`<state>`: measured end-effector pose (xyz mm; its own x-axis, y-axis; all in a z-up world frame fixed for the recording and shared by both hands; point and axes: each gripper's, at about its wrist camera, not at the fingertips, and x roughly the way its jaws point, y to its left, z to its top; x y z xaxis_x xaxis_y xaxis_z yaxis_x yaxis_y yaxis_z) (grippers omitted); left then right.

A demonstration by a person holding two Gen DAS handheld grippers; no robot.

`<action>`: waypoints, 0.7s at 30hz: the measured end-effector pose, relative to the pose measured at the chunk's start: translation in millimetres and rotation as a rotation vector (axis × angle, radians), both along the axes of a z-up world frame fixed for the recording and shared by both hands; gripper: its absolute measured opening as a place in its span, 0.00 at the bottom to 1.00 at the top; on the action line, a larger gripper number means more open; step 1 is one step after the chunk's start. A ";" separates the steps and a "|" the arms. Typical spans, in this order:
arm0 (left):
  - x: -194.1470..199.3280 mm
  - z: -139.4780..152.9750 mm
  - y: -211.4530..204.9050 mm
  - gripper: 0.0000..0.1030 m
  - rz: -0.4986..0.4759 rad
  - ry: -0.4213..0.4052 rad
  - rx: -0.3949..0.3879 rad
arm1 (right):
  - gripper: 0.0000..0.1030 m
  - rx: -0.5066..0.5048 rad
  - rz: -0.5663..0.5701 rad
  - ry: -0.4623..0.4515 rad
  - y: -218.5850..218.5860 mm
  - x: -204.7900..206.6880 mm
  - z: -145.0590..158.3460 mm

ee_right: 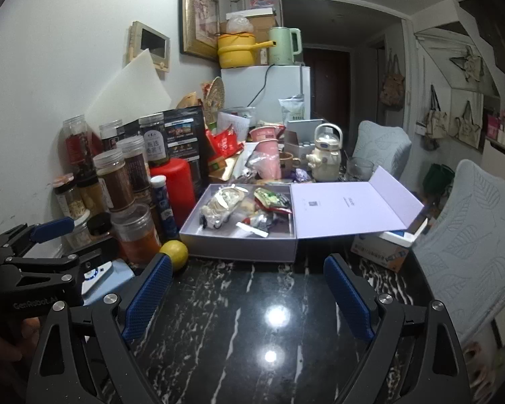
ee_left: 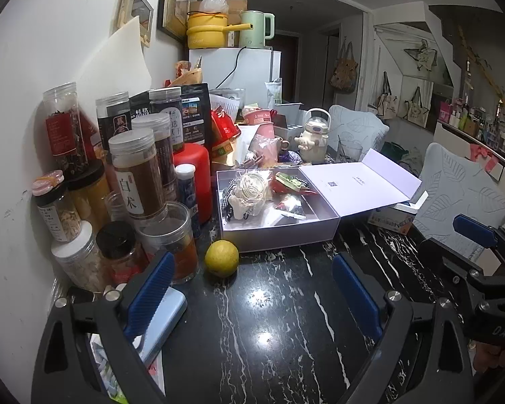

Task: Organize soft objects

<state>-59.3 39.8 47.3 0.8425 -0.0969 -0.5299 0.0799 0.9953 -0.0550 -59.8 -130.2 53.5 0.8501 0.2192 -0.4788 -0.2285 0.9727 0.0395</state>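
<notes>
Both sets of jaws are wide open and hold nothing. The left gripper and right gripper hang over the bare black worktop. One open box sits just past the jaws, with a few soft packets already inside. One lemon waits outside. Sorting looks barely begun.

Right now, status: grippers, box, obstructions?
Left gripper and right gripper open, empty. Lilac cardboard box lid open, soft items inside untouched. Yellow-green citrus fruit beside box's front corner.
</notes>
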 end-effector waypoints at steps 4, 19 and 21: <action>0.6 -0.5 -0.2 0.93 0.006 0.006 0.000 | 0.90 -0.001 0.002 -0.001 0.7 0.1 1.0; 3.7 -4.3 -3.0 0.93 0.005 0.026 0.013 | 0.90 -0.002 0.002 0.010 -0.7 1.8 -2.0; 3.9 -5.2 -3.2 0.93 0.005 0.027 0.016 | 0.90 -0.002 0.001 0.013 -2.0 1.8 -3.1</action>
